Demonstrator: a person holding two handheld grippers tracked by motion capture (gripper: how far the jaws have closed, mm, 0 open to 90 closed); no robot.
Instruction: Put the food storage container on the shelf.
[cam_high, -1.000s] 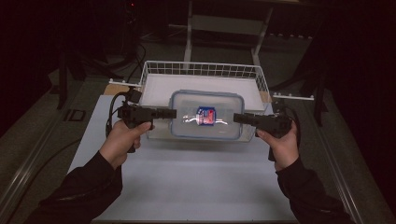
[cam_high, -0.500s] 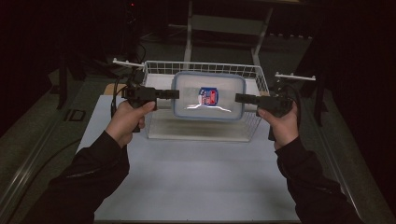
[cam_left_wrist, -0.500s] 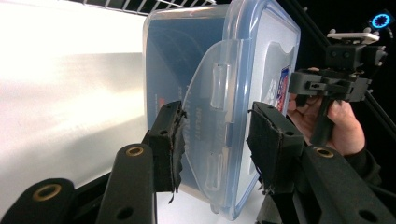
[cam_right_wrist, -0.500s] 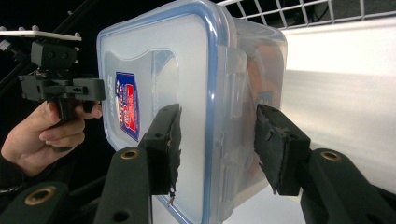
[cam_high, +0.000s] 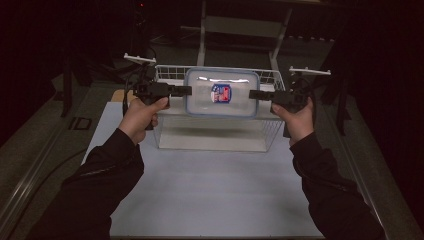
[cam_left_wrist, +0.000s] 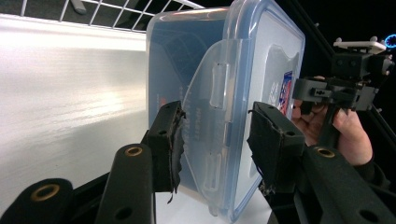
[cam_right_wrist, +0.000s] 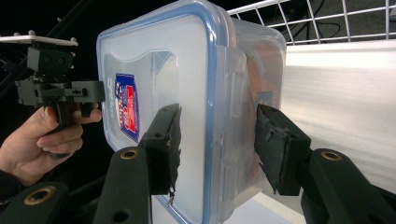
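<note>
- We work at a white table that bears a white wire basket at its far middle; the basket sits central, we judge, so that both hands reach it alike.
- The plastic container, clear-walled with a blue-rimmed snap lid and a red-and-blue label on top, hangs in the air above the basket, level, lid up, touching neither wire nor table.
- We carry it from its two short ends, one gripper per end. We judge this keeps a wide, light box from tipping, as a single grip at one end would let it swing.
- Left gripper: jaws closed on the container's left end, one pad on the lid side, one under the base, straddling the lid's side latch.
- Right gripper: jaws likewise closed on the container's right end, clamping top and bottom; in the high view it meets the box opposite the left gripper.
- The container looks empty, though the walls are too cloudy for us to be certain.
- Judgement: the box is in transit over the basket; whether into it or out of it we cannot tell.
</note>
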